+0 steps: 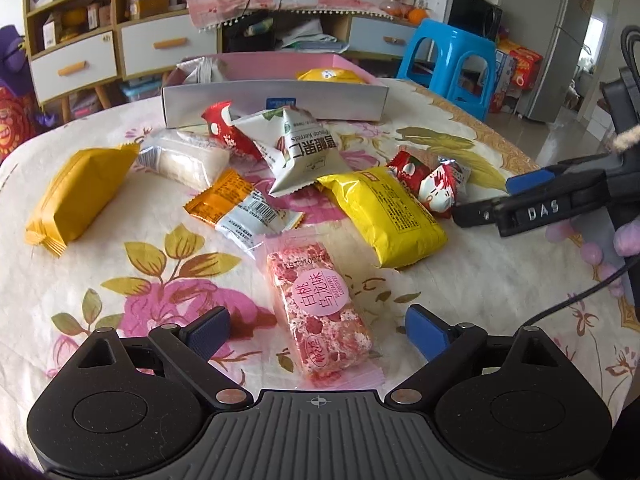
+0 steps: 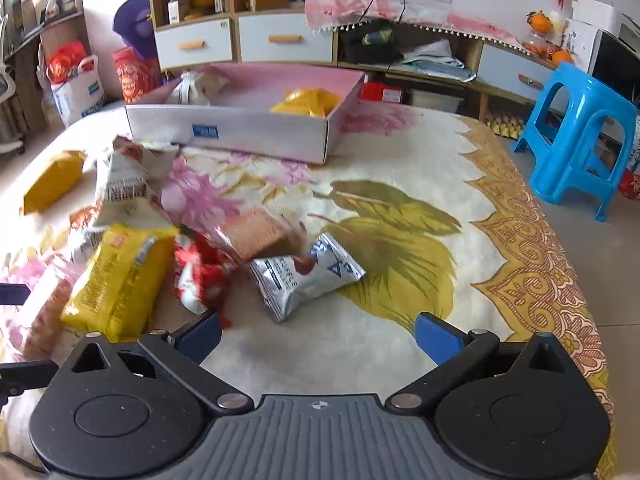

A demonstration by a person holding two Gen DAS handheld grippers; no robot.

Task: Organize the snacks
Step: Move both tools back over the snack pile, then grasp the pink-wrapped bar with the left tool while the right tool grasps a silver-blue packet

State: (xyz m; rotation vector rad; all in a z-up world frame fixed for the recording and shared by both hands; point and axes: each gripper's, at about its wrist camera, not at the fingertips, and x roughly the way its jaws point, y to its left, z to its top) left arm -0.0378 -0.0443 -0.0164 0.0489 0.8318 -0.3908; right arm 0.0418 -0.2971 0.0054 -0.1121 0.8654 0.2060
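Note:
Snack packets lie scattered on a flowered tablecloth in front of a white box (image 1: 224, 100) with a pink inside. My left gripper (image 1: 318, 334) is open, and a pink nougat bar (image 1: 320, 312) lies between its blue pads without touching them. Beyond it are a yellow pack (image 1: 384, 216), a white nut packet (image 1: 304, 148), an orange pack (image 1: 80, 196) and small red packets (image 1: 432, 184). My right gripper (image 2: 318, 336) is open too, just short of a silver packet (image 2: 308, 280). It also shows at the right of the left wrist view as the right gripper (image 1: 496, 198), beside the red packets.
The box (image 2: 240, 128) holds a yellow snack (image 2: 308, 104) and a pale packet (image 2: 196, 86). A blue plastic stool (image 2: 580, 136) stands past the table's right edge. Shelves and drawers (image 2: 240, 36) line the back wall. The cloth to the right of the silver packet is bare.

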